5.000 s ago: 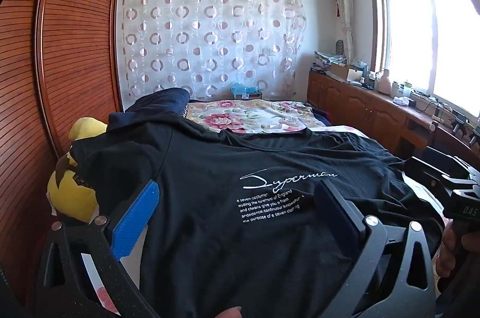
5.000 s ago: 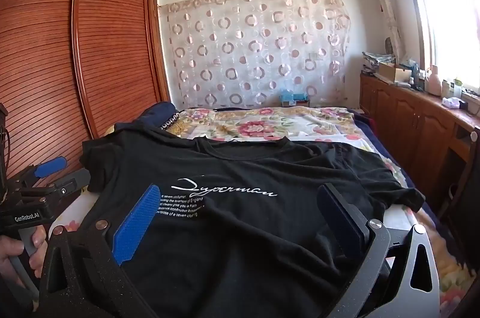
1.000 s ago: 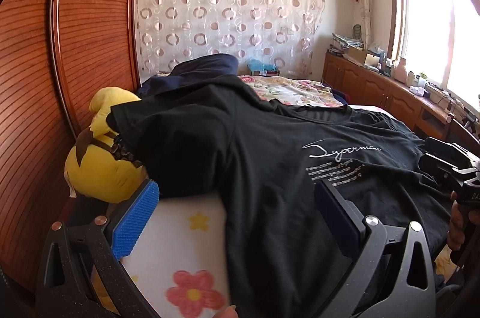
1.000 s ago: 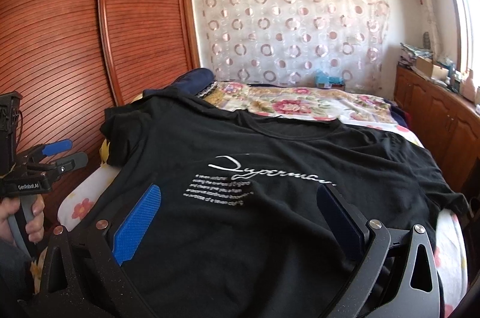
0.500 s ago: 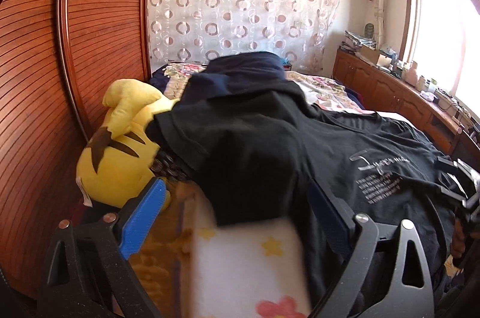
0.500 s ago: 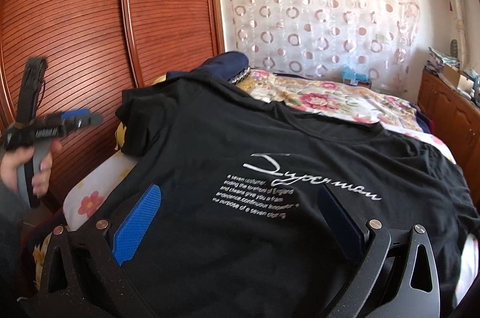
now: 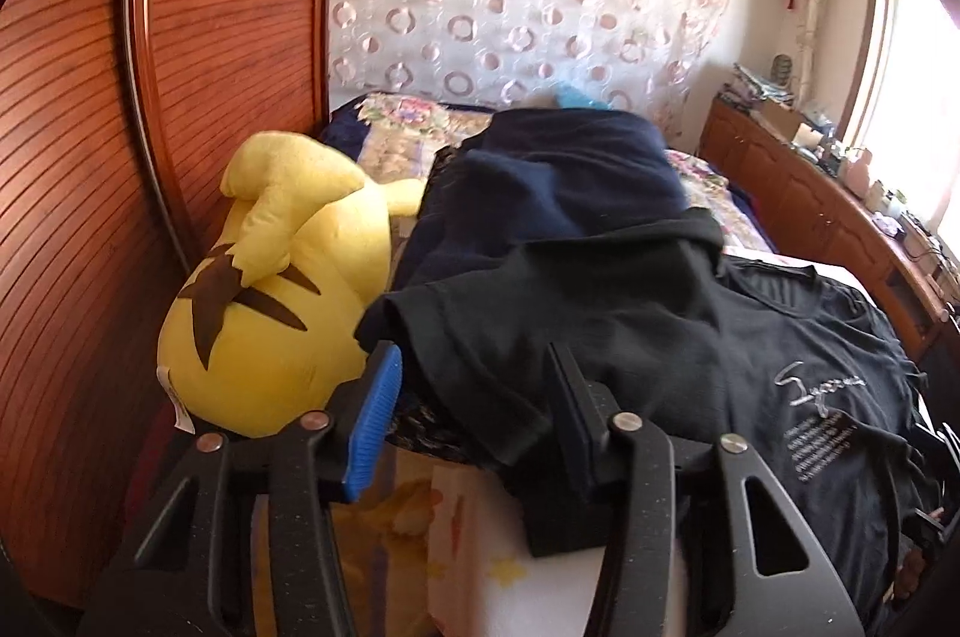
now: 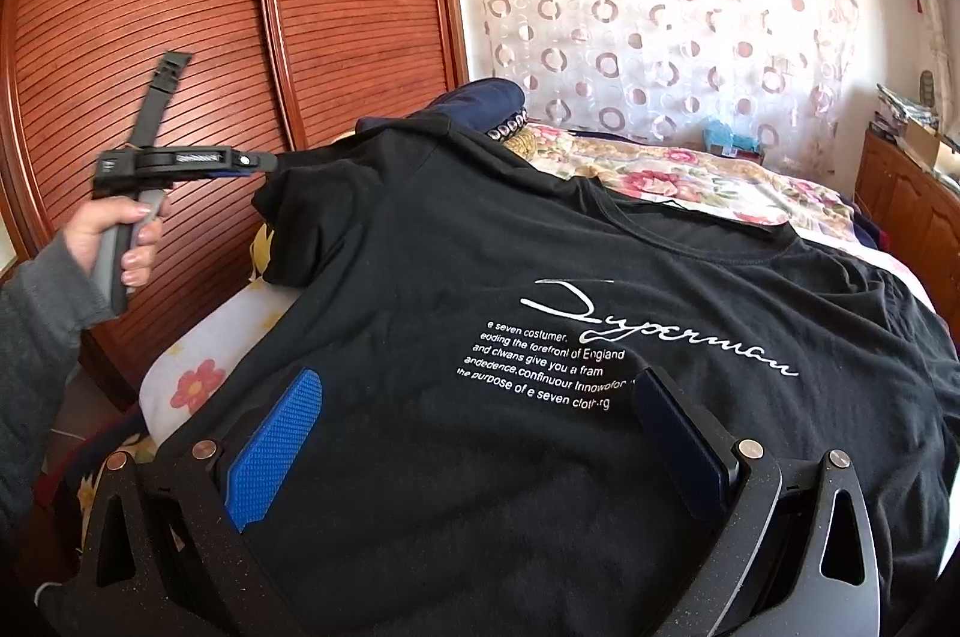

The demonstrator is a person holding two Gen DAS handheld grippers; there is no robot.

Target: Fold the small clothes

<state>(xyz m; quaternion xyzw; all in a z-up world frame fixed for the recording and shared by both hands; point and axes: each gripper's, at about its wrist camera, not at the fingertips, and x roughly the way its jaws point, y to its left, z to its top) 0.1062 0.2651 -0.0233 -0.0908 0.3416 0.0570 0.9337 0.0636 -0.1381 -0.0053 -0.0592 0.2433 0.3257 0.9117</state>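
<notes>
**A:** Swinging out to the shirt's edge, the left gripper (image 7: 474, 409) has left the printed chest it faced five seconds ago and now closes in on the sleeve (image 7: 456, 343).

**B:** Has it caught hold yet?

**A:** No. In the left view its fingers stand apart on either side of the sleeve hem, narrower than before but not pinching. The sleeve hangs off the bed (image 7: 540, 571), just beside the yellow plush (image 7: 270, 289), with navy clothes (image 7: 558, 175) heaped behind.

**B:** Why go there?

**A:** My guess: the sleeve has to fold inward first, and the hem is the easiest edge to pinch.

**B:** And the right view?

**A:** The shirt (image 8: 540, 277) lies face up across the bed, print toward the camera. The right gripper (image 8: 474, 433) hovers low over its bottom half, fingers spread wide, holding nothing. It looks parked there, perhaps to pin the cloth. Far left, the hand (image 8: 117, 235) aims the left gripper at the sleeve, beside the wardrobe (image 8: 180, 6).
</notes>
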